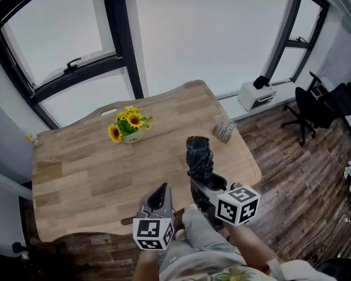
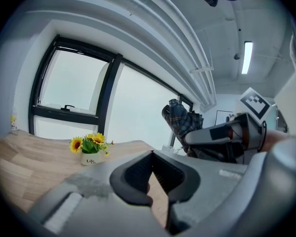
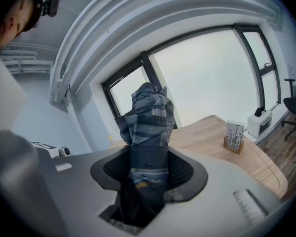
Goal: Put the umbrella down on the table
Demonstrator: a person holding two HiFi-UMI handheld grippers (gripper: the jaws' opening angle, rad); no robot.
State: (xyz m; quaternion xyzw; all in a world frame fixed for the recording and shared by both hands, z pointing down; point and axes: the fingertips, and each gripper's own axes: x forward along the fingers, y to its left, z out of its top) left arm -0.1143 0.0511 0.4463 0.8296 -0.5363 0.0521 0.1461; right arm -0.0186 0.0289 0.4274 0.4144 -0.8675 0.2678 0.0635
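Pinches the dark checked folded cloth umbrella (image 1: 199,154) in the right gripper (image 1: 206,183), standing almost straight up over the near right part of the light wooden table (image 1: 76,168), probably not touching it. Has the left gripper (image 1: 159,199) pressed together and empty, just beside. Hides the umbrella's bottom end behind the jaws.

Overhead head view, low gripper views, shared table (image 1: 70,180).

Lower end of folded dark plaid fabric umbrella (image 3: 148,115) hidden inside right gripper (image 3: 149,168); black office chair (image 3: 294,105) cut off at rt edge.
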